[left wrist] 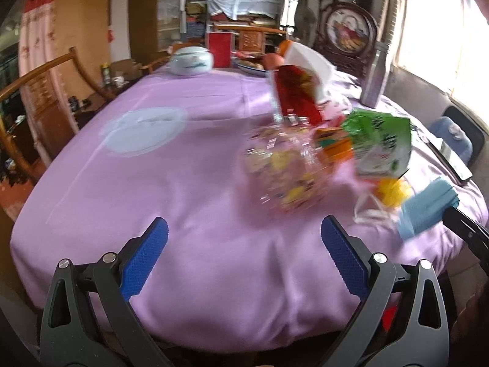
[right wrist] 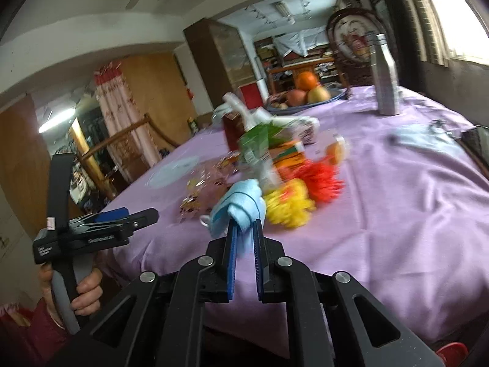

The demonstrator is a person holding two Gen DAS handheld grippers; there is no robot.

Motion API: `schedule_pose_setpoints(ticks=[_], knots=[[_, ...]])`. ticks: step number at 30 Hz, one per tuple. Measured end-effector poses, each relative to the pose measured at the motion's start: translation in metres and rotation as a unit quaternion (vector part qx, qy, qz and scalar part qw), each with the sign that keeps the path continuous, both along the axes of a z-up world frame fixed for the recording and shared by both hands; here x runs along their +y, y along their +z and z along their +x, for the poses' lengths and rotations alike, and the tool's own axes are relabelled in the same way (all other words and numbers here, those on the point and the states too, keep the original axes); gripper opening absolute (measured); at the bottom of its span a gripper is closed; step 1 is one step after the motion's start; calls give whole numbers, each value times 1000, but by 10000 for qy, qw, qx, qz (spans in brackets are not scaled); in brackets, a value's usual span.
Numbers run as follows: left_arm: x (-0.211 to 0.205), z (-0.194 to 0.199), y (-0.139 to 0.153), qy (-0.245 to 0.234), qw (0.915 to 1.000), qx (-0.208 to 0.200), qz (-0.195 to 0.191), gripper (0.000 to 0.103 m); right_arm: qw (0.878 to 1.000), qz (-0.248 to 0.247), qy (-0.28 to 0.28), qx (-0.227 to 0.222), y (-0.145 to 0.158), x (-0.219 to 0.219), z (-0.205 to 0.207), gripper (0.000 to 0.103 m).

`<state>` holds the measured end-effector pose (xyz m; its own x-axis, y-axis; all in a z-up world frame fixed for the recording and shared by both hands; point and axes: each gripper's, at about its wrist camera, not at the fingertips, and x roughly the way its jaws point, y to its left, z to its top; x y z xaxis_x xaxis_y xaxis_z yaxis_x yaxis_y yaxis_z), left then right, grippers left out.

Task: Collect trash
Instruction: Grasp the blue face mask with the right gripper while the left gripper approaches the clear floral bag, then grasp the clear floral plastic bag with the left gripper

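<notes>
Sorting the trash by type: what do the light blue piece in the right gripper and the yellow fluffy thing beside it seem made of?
Light blue piece: probably soft, matte nonwoven fabric, folding limply in the right gripper, with a white loop. Yellow fluffy thing: likely plastic or yarn strands, a shaggy tuft; blur leaves it open.

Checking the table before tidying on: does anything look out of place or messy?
Yes. Wrappers and cartons lie jumbled in a heap on the purple tablecloth, beside yellow and red pom-poms. The right gripper pinches a crumpled blue face mask.
</notes>
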<state>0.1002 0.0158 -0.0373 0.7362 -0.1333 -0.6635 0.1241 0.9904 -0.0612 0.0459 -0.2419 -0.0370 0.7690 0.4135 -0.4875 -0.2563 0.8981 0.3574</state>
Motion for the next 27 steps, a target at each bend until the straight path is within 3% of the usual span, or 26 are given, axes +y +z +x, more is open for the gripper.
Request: schedule_pose_setpoints(ticks=[5, 10, 13, 15, 16, 17, 24, 25, 27], knots=[[-32, 32, -1, -339, 9992, 209, -7, 96, 9995, 114, -306, -47, 2, -29, -4, 10], [-43, 61, -13, -295, 9979, 568, -136, 96, 9990, 144, -420, 44, -6, -43, 6, 10], [-40, 69, -18, -199, 9965, 736, -351, 96, 9989, 103, -342, 301, -17, -42, 14, 15], [-39, 70, -19, -201, 9961, 751, -422, 96, 9986, 186, -332, 354, -24, -41, 13, 44], [-39, 69, -19, -211, 9965, 716, -384, 96, 9986, 168, -397, 299, -25, -39, 12, 64], [-40, 68, -19, -213, 9969, 680, -340, 96, 9986, 74, -461, 235, -25, -36, 12, 72], [-39, 62, -11, -294, 9985, 374, -259, 96, 9981, -299, -405, 349, -34, -13, 29, 71], [-39, 62, -11, -300, 9986, 364, -246, 96, 9981, -337, -387, 350, -35, -11, 30, 55], [-38, 63, -10, -313, 9986, 354, -243, 96, 9987, -233, -369, 245, -32, -13, 26, 36]])
